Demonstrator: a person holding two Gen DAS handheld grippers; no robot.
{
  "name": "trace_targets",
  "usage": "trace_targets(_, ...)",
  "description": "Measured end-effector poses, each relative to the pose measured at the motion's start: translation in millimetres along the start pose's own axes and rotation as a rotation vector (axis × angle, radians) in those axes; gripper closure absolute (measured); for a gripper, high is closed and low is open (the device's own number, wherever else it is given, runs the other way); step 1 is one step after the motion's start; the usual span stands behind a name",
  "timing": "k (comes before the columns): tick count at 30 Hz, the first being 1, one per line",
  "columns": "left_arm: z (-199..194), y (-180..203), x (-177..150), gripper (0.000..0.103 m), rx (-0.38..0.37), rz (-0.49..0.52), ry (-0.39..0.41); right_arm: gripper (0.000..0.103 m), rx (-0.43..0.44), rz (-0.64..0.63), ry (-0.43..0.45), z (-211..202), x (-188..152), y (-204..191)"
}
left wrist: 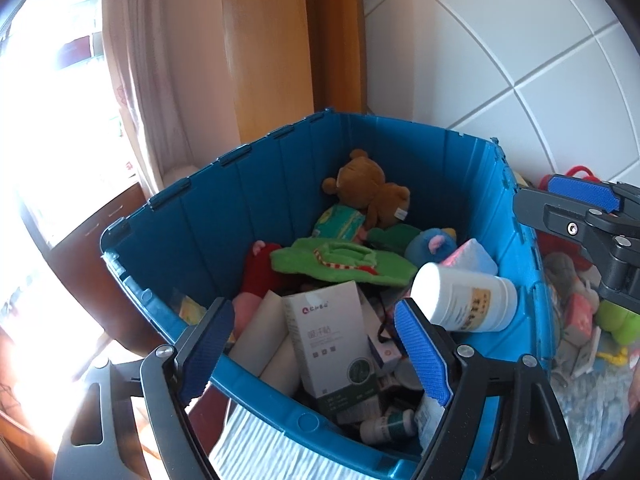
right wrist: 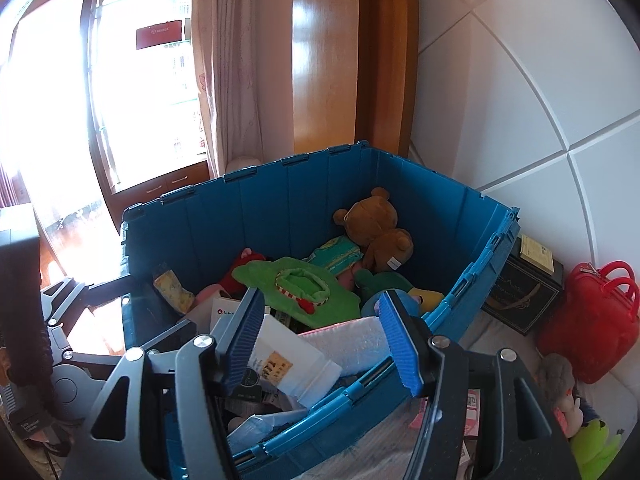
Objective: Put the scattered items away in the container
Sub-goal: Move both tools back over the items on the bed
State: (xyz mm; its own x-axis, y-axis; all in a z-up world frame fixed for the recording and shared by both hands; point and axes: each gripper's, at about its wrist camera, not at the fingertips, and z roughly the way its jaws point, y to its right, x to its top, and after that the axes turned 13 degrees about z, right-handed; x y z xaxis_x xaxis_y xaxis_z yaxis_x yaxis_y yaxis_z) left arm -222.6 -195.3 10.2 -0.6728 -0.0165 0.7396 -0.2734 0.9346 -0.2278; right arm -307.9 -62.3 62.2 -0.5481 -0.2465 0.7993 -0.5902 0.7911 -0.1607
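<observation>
The blue crate [left wrist: 256, 184] stands open and holds a brown teddy bear [left wrist: 368, 192], a green plush piece [left wrist: 344, 260], a white-and-green box [left wrist: 332, 344] and small bottles. My left gripper [left wrist: 316, 352] hangs open over the crate's near rim with nothing between its pads. A white bottle [left wrist: 464, 300] with a yellow label lies tilted at the crate's right side. In the right wrist view that bottle [right wrist: 288, 356] shows below and between the fingers of my right gripper [right wrist: 322, 342], which is open; the right pad stands clear of it. The crate wall [right wrist: 280, 216] fills the middle.
To the right of the crate lie a dark box [right wrist: 520, 296], a red handbag [right wrist: 592, 320], a green plush toy [right wrist: 592, 452] and several small packets [left wrist: 580, 320] on the bedding. A curtain [left wrist: 136, 80] and window are at the left, a white padded wall behind.
</observation>
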Motion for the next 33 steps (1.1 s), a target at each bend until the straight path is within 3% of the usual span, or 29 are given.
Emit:
trace_targets(18,-61.9,83.4,-14.2,0.020,-0.071,0.049,0.076,0.044,-0.027,0.062,0.035,-78.1,-44.5,60.5)
trace_targets(26,-78.8,130.6,-31.0,0.020,-0.146,0.096,0.085,0.044,-0.070,0.132,-0.005,-95.8,-87.4,105.1)
trace_targets(29,-81.4,151.1,-33.2,0.018,-0.127,0.127,0.093,0.044,-0.096,0.170,-0.028,-98.1,-103.6,126.0)
trace_targets(33,-94.8,173.6,-29.6,0.018,-0.158,0.166,0.121,0.044,-0.122,0.226,-0.044,-104.3,-121.8,152.0)
